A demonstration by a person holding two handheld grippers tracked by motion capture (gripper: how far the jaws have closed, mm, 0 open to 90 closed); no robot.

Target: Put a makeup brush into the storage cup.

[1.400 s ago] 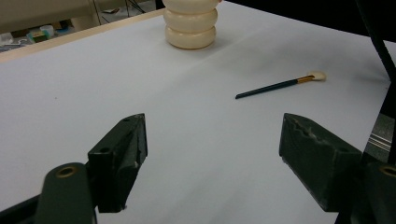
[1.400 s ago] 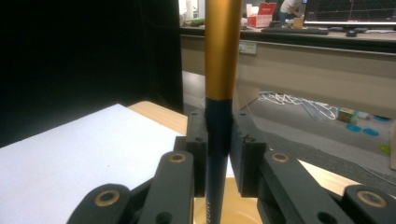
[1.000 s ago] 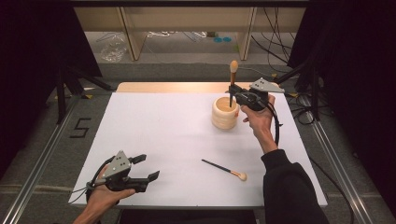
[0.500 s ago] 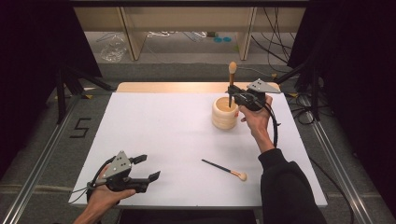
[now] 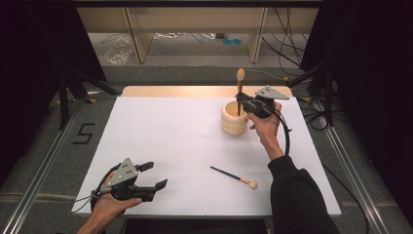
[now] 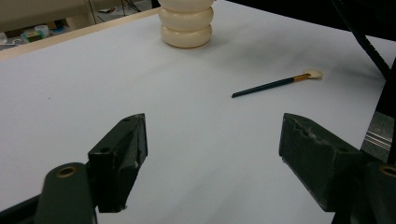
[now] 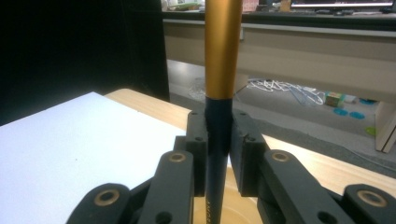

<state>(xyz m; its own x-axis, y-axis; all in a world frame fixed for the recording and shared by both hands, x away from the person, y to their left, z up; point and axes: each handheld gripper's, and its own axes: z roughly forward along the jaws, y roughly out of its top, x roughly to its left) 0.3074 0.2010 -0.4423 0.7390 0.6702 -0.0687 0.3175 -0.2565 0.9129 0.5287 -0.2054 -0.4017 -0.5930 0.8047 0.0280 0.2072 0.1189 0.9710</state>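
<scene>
Right gripper (image 5: 242, 103) hasn't budged, still clamping the gold-ferruled dark brush (image 7: 220, 93) upright over the ribbed cream holder (image 5: 234, 119) — drop's next, I reckon.

"5" (image 5: 84, 132) on floor mat, left

Dark-handled brush (image 5: 239, 92) upright, tip in cream holder (image 5: 233, 121).
</scene>
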